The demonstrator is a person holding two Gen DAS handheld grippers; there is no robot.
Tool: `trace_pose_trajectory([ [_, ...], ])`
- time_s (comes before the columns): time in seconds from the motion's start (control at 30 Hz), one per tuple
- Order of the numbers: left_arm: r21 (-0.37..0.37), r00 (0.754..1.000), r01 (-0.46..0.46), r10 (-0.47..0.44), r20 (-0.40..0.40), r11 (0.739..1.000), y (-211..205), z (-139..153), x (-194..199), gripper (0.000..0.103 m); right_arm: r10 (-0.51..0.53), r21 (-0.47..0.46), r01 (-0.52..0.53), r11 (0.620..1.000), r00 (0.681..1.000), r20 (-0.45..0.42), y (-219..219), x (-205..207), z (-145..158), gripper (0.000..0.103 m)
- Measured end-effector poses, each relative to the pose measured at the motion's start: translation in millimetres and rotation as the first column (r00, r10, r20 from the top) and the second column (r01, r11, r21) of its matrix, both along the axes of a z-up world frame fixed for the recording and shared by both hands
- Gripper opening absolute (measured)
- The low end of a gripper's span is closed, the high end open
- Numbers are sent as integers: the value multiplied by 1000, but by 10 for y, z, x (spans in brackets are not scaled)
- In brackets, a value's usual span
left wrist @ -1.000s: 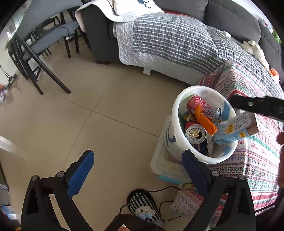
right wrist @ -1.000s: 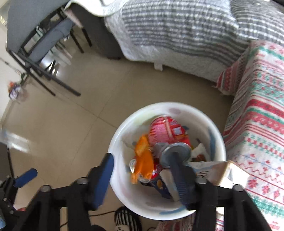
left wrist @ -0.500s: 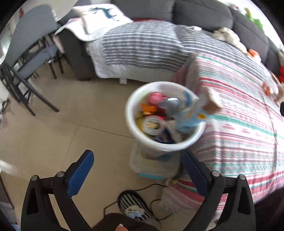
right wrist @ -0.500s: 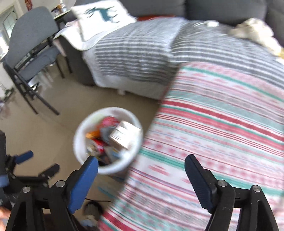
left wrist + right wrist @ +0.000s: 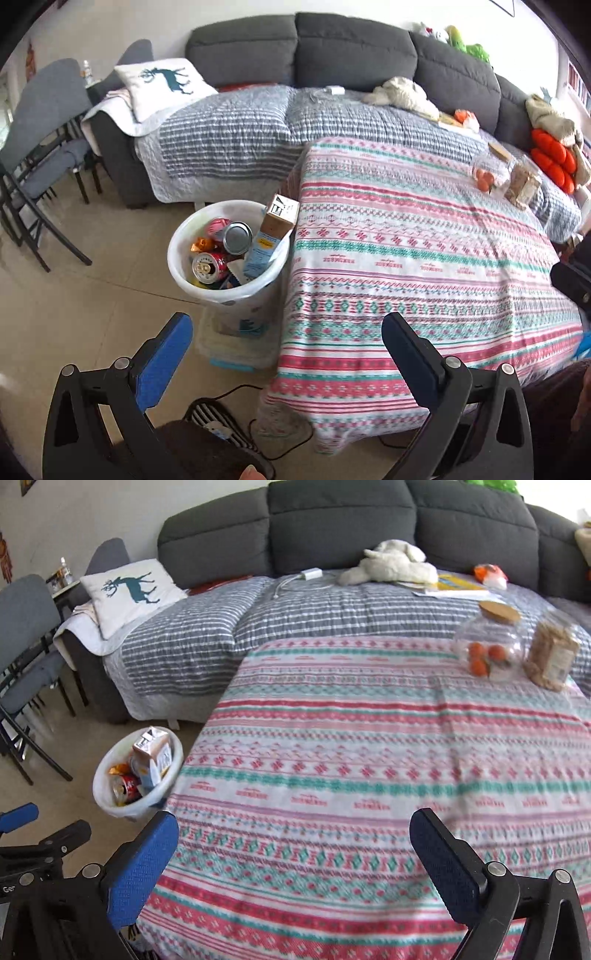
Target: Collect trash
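Two wide views of a living room are given, one from each handheld gripper. Across the back, a dark grey sofa [image 5: 354,51] is seen, its seat covered by a grey striped quilt [image 5: 236,136], with a white deer-print cushion [image 5: 166,86] at its left end. In front of the sofa, a low table is draped in a patterned cloth [image 5: 417,273] of pink, teal and white bands. Grey chairs [image 5: 40,147] are placed at the far left on the beige tiled floor. Just beside the table's left edge, a white bucket [image 5: 184,273] is set on a clear plastic box [image 5: 236,350] and is filled with trash: red drink cans, an orange wrapper, and a tilted blue and brown carton [image 5: 271,236] that sticks up above the rim. Near the table's far right corner, a glass jar [image 5: 487,650] with a cork lid holds small orange fruits, just beside a clear bag of brown snacks [image 5: 550,657]. The left gripper [image 5: 286,343] is held above the floor and the table's near left corner, jaws spread wide with nothing between them. The right gripper [image 5: 293,845] is held over the cloth, likewise wide apart and holding nothing.
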State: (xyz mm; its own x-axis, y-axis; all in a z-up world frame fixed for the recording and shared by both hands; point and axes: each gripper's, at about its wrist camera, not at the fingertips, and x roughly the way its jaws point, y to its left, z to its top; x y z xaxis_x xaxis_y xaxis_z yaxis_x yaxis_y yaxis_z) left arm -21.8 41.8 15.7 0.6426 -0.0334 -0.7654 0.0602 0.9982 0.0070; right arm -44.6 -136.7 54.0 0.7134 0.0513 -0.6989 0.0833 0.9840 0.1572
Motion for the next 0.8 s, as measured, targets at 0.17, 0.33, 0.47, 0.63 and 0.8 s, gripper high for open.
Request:
trace_pose_trajectory([
  [0.17, -32, 1000, 4, -4, -28, 999, -173, -59, -29, 103, 7, -62, -5, 998, 1000, 28, -26, -84, -27, 103],
  [0.33, -15, 1000, -8, 8, 1, 1000, -271, -15, 33, 103, -7, -102, 11, 995, 999, 35, -89, -31, -76, 103],
  [0.47, -11, 1000, -20, 20, -15, 1000, -293, -53, 100, 103, -25, -89, 27, 996, 999, 20, -158, 23, -111, 103],
  [0.63, 5, 999, -26, 26, -22, 1000, -321, -79, 127, 103, -18, -91, 21, 996, 999, 37, -156, 22, -88, 103],
  [0.8, 8, 999, -31, 31, -16, 999, -305, -67, 119, 103, -17, -89, 20, 996, 999, 39, -134, 48, -86, 103],
])
